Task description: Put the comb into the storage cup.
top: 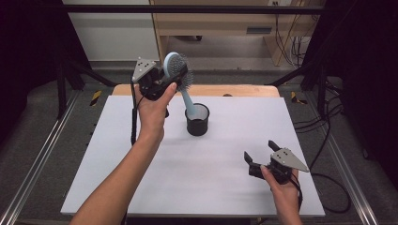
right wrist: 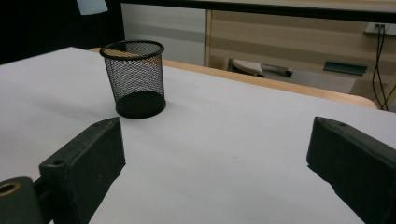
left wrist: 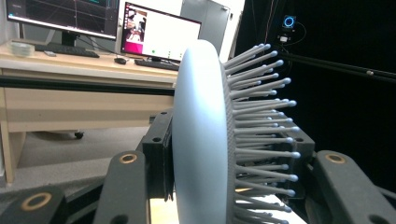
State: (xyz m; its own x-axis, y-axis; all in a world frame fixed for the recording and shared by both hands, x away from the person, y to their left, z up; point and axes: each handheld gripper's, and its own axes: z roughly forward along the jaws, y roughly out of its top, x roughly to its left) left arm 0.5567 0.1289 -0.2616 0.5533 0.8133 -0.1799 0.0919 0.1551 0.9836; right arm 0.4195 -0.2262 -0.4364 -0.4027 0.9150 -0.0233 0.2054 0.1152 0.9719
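Wooden desk [left wrist: 56, 65], two monitors [left wrist: 159, 32], grey floor [top: 225, 51].

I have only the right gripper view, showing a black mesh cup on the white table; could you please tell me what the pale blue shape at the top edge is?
Observer: It is the handle end of a pale blue paddle hairbrush with grey bristles, held handle-down above the black mesh cup.
Operator: Thank you. What is holding it?
Observer: The left hand-held gripper is shut on the brush's head, one jaw on the smooth back and the other among the bristles.
Operator: And where does my own gripper sit, seen from above?
Observer: The right hand-held gripper is open over the near right part of the white table, apart from the cup.
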